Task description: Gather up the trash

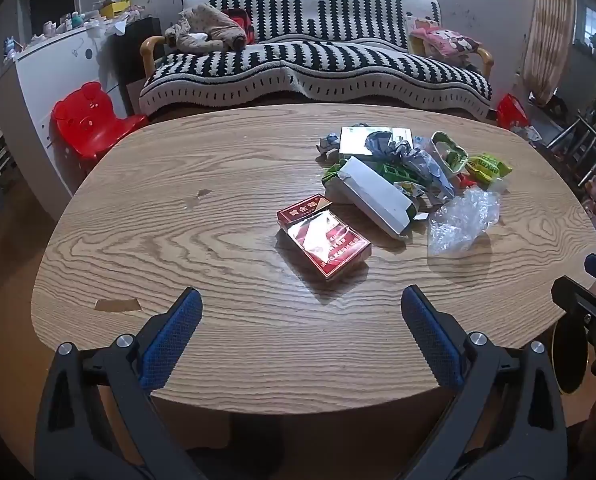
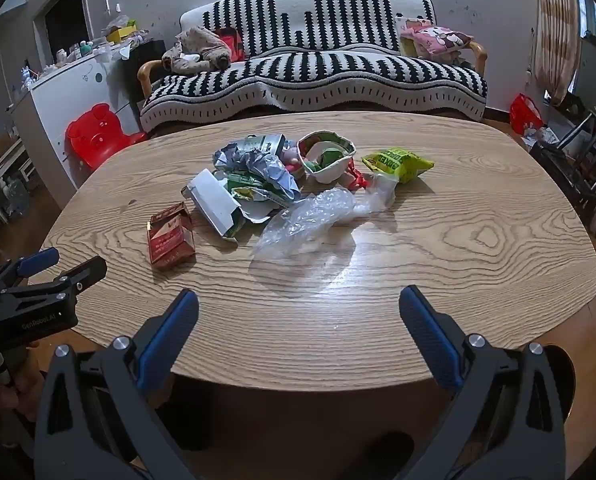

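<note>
Trash lies heaped on an oval wooden table (image 1: 178, 240) (image 2: 478, 248). A red cigarette pack (image 1: 324, 236) (image 2: 171, 236) with its lid flipped open lies nearest. Behind it are a white carton (image 1: 378, 196) (image 2: 214, 200), crumpled paper (image 1: 398, 152) (image 2: 258, 164), a paper bowl (image 1: 448, 152) (image 2: 328, 156), a yellow-green snack bag (image 1: 488, 168) (image 2: 398, 164) and clear crumpled plastic (image 1: 462, 220) (image 2: 314, 216). My left gripper (image 1: 302, 304) hovers open over the table's near edge, short of the pack. My right gripper (image 2: 298, 304) is open too, short of the plastic, holding nothing.
Behind the table stands a black-and-white striped sofa (image 1: 318, 68) (image 2: 318, 72) with a soft toy and cushions. A red bear-shaped chair (image 1: 90, 120) (image 2: 98, 132) and a white cabinet (image 1: 58, 68) are at the left. A metal rack (image 2: 578, 152) and a red bag (image 2: 524, 114) are at the right.
</note>
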`<state>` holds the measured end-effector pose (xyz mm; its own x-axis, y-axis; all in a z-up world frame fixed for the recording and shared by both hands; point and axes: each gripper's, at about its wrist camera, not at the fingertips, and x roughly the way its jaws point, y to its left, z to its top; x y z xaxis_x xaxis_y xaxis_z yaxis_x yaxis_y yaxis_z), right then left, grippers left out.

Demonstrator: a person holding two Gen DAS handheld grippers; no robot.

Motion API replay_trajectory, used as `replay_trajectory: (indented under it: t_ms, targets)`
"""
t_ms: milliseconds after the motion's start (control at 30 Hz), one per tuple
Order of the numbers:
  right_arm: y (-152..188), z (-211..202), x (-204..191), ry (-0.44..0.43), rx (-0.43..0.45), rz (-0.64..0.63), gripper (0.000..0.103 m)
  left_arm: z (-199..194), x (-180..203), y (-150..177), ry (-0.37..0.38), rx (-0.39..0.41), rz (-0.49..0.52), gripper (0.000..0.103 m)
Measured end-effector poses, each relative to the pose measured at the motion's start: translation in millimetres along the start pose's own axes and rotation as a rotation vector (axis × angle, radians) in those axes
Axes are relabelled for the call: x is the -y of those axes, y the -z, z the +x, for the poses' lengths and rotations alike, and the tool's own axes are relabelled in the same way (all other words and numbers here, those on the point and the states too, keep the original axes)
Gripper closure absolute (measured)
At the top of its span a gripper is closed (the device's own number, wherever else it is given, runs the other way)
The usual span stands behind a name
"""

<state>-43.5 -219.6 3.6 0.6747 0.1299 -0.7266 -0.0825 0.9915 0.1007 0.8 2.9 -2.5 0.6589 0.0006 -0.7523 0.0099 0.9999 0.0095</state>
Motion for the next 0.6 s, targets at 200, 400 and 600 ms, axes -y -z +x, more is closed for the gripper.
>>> replay_trajectory:
  t_ms: [200, 400, 600]
  targets:
    - [-1.7, 2.0, 1.4, 0.001, -0.001, 0.0, 0.006, 3.4, -2.3, 0.9, 0.002, 0.001, 0.002, 0.006]
    - [-2.5, 3.2, 1.9, 0.001, -0.001, -0.001, 0.006, -3.4, 0.2, 1.4, 0.0, -0.001, 0.001, 0.006]
    - [-2.4, 3.1, 1.9, 0.001, 0.0, 0.001, 0.006, -2.0, 1.7, 2.8, -0.002, 0.0, 0.001, 0.006]
